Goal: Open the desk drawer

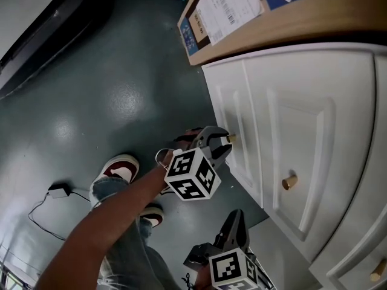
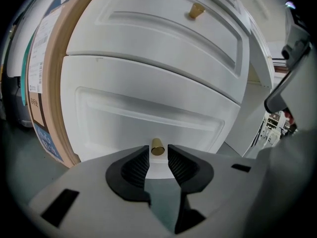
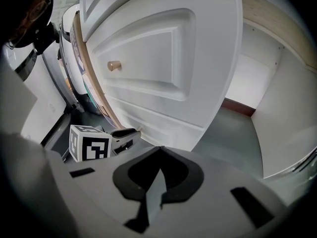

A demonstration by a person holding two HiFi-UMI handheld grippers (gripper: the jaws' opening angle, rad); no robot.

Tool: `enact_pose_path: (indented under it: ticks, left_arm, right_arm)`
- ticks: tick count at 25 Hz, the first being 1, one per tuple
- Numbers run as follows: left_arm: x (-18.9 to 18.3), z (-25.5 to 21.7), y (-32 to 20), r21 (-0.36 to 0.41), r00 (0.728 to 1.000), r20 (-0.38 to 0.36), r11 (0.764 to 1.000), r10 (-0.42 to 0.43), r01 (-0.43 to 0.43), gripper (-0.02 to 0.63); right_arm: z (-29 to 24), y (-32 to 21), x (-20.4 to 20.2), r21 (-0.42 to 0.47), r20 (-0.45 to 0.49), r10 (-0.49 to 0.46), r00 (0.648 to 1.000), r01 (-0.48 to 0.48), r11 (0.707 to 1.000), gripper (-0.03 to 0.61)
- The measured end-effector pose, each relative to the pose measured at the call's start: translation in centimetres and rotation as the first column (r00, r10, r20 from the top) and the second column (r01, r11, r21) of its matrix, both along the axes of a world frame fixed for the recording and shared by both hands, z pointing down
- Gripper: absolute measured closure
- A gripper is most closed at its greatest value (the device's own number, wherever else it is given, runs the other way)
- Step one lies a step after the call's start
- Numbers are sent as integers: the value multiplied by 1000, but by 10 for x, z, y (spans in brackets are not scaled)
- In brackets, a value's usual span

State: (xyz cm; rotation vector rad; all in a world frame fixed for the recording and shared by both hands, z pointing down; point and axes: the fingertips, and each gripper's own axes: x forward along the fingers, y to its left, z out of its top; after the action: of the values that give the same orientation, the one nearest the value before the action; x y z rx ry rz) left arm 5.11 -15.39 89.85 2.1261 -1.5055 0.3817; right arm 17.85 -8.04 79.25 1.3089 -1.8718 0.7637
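Note:
The white desk [image 1: 302, 101] has a top drawer [image 2: 148, 103] with a small brass knob [image 2: 157, 146], and that drawer front sits flush with the one beside it. My left gripper [image 2: 157, 155] is at this knob, its two black pads pressed against the knob's sides. From the head view the left gripper [image 1: 222, 141] sits against the drawer front with the knob [image 1: 230, 138] at its tip. My right gripper [image 1: 237, 217] hangs lower and nearer, shut with nothing in it; its jaws [image 3: 161, 150] point toward the desk's side.
A second brass knob [image 1: 289, 182] sits on the drawer beside it and a third [image 1: 378, 270] lower right. A labelled cardboard box [image 1: 224, 8] lies on the wooden desktop. On the dark floor are the person's shoes [image 1: 118, 171] and a cable with an adapter [image 1: 58, 190].

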Motion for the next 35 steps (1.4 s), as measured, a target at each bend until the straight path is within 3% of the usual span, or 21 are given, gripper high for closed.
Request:
enact_pose_path:
  ticks: [9, 21, 35]
  left_arm:
    - [3, 1, -6, -13, 1000, 12, 1000, 4, -4, 522]
    - [2, 2, -6, -36, 999, 46, 999, 25, -23, 525]
    - [-1, 3, 29, -92, 996, 58, 994, 66, -61, 525]
  right_arm:
    - [4, -3, 5, -3, 2, 0, 1000, 0, 1000, 571]
    - [-2, -6, 8, -8, 9, 16, 1000, -16, 1000, 572]
    - [-20, 6, -9, -33, 25, -20, 999, 21, 999, 572]
